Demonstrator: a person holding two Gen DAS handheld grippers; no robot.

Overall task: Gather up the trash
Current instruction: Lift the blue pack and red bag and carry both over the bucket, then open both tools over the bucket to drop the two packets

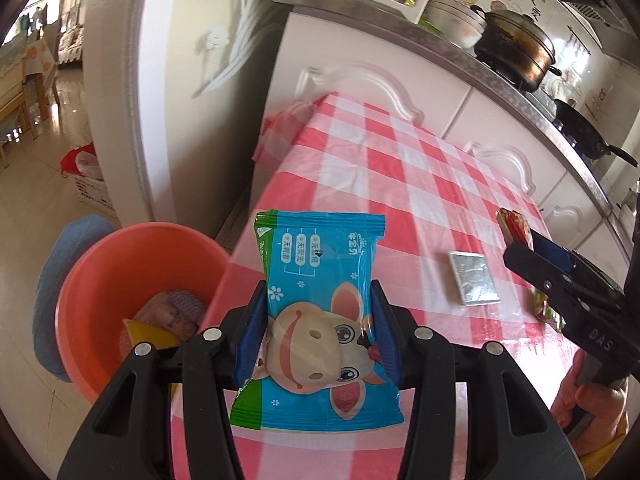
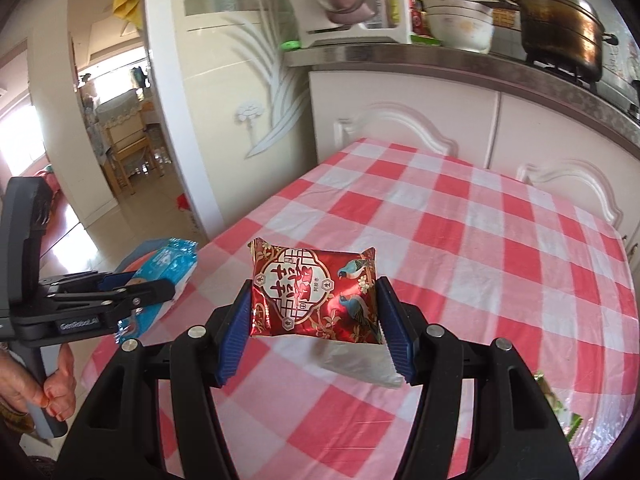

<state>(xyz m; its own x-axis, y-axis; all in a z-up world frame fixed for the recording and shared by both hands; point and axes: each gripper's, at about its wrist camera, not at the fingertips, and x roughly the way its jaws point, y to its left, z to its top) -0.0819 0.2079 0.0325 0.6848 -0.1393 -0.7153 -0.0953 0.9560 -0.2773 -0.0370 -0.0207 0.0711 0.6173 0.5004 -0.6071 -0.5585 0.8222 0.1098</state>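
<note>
Carrying blue wrapper (image 1: 316, 316) in left gripper (image 1: 318, 334), red packet (image 2: 314, 294) in right gripper (image 2: 314, 326); release only once past table (image 1: 400, 184) edge, centred over orange bin (image 1: 120, 264).

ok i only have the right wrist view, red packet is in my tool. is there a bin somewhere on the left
Observer: Yes, an orange basin stands on the floor beside the table's edge, with wrappers already inside.
Operator: what's on the blue packet, i only see its edge
Observer: The blue packet shows a cartoon cow, clamped in the left tool.
Operator: anything left on the table
Observer: A flat silver packet lies on the checked tablecloth, which your red packet mostly hides.
</note>
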